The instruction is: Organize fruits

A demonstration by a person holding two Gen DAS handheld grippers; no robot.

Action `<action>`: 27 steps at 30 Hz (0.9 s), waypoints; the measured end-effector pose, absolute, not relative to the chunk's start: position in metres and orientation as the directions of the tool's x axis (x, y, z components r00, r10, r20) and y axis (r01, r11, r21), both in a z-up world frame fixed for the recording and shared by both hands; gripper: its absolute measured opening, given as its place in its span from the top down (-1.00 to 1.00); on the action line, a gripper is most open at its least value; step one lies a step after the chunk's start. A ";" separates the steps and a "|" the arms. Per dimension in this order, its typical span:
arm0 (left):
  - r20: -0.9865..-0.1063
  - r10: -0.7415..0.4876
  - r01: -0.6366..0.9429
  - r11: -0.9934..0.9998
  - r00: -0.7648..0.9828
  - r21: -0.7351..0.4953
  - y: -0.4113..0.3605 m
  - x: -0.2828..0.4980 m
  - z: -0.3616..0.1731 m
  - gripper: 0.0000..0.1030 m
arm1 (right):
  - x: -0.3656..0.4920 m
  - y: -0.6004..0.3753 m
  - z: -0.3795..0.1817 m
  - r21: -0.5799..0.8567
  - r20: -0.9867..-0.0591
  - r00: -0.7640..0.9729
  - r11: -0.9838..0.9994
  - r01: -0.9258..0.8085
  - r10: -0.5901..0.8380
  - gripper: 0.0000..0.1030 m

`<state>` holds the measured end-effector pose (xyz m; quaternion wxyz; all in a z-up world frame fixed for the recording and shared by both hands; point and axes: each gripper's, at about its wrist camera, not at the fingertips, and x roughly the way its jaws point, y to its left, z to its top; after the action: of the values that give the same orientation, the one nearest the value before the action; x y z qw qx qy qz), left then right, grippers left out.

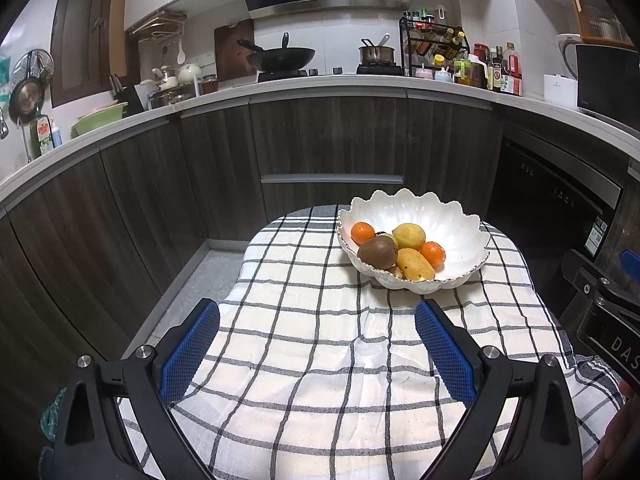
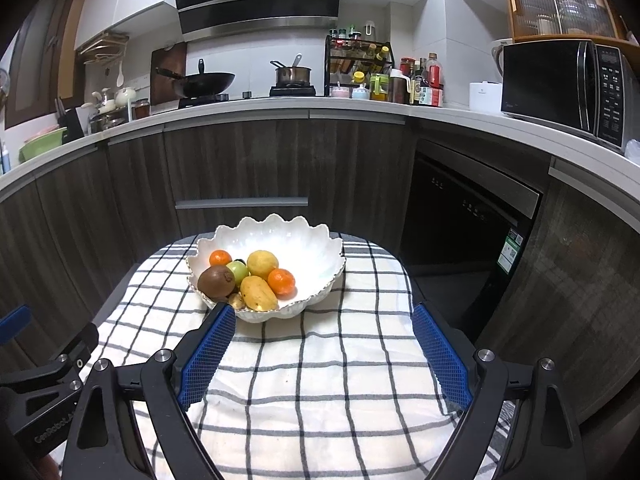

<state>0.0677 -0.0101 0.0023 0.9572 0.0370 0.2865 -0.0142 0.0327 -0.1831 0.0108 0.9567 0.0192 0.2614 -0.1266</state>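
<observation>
A white scalloped bowl [image 1: 460, 224] [image 2: 304, 248] sits at the far side of a small table under a checked cloth [image 1: 320, 340] [image 2: 312, 380]. It holds two oranges [image 1: 363, 233] [image 1: 433, 253], a lemon [image 1: 409, 236], a brown kiwi [image 1: 377, 252], a yellow mango [image 1: 414, 265], and a green fruit [image 2: 237, 271] partly hidden behind the kiwi. My left gripper [image 1: 317, 312] is open and empty, above the cloth short of the bowl. My right gripper [image 2: 323, 318] is open and empty, its left finger [image 2: 212, 344] near the bowl's front rim.
Dark wood kitchen cabinets [image 1: 328, 140] and a white countertop curve behind the table, with a wok [image 1: 282, 58], pot [image 1: 376, 54], bottle rack [image 1: 436, 46] and microwave [image 2: 560, 88]. A black dishwasher [image 2: 468, 216] stands to the right. Grey floor [image 1: 192, 280] lies left of the table.
</observation>
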 end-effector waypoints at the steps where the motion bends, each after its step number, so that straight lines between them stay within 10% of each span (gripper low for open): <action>1: -0.549 -0.007 0.049 0.997 0.836 0.062 -0.010 0.067 0.002 -0.93 | 0.033 -0.183 0.011 -0.029 -0.504 0.832 0.967 0.253 -0.232 -0.77; 27: -0.551 -0.005 0.050 0.996 0.835 0.067 -0.011 0.068 0.003 -0.93 | 0.032 -0.184 0.011 -0.028 -0.501 0.833 0.967 0.255 -0.234 -0.77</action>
<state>0.0677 -0.0112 0.0029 0.9569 0.0392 0.2872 -0.0146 0.0317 -0.1839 0.0114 0.9571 0.0200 0.2592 -0.1276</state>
